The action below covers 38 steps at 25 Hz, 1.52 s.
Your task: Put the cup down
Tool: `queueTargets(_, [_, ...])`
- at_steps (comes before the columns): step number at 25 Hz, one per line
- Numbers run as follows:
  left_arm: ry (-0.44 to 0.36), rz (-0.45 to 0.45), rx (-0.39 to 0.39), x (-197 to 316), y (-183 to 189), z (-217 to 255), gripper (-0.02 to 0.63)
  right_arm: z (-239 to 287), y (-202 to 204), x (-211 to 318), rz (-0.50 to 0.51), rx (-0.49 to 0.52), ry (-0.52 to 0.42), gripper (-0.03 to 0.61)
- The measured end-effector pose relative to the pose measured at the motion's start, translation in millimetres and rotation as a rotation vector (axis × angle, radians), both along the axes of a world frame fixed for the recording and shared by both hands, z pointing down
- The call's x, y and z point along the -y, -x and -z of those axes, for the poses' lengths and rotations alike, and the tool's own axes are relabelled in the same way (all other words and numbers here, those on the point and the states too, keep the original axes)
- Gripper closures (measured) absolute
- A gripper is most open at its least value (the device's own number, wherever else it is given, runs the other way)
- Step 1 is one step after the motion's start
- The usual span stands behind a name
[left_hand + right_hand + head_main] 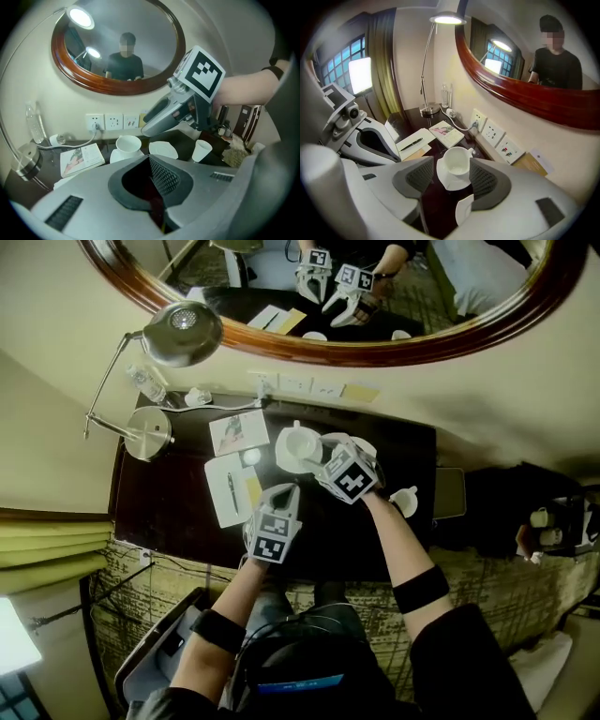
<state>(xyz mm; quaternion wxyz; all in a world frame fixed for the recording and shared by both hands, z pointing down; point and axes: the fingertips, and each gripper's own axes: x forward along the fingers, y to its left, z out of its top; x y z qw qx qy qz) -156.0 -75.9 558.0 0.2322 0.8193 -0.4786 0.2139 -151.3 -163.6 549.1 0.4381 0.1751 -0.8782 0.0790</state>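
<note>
Dark table (178, 512) under an oval mirror: the left gripper (157, 183) hangs shut and empty. Mid-table, a plain white cup (457, 161), empty, stands upright on its saucer (449, 182). The right gripper (452, 178) hovers above it, jaws apart. Further right are a bare saucer (163, 149) and a small cup (202, 150).

This looks like a hotel guest room. A dark writing desk (159, 512) stands under an oval wood-framed mirror (375, 352) at twelve o'clock. There is a chrome lamp (178, 332) at ten o'clock, a notepad (225, 507) with a pen (232, 491), a white cup (300, 443), wall sockets (300, 385), and patterned carpet (131, 587) at seven o'clock.
</note>
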Motion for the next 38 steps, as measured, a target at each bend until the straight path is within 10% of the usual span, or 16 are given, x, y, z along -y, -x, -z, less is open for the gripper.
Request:
queueTargets(10, [-0.032,-0.05,0.009,-24.3,-34.5,43.9,0.611,43.1,-92.4,-57.6,-0.151,0.099,-0.008,0.558])
queueTargets(24, [-0.033,-0.101,-0.014,-58.5,-98.0,57.9,0.611,27.3,-208.5,-141.3,-0.363,0.164,0.065,0.572])
queueTargets(38, [-0.031,-0.116,0.003,-72.5,-107.5,53.4,0.611,12.6,-229.2,-163.1,-0.433,0.169,0.104,0.571])
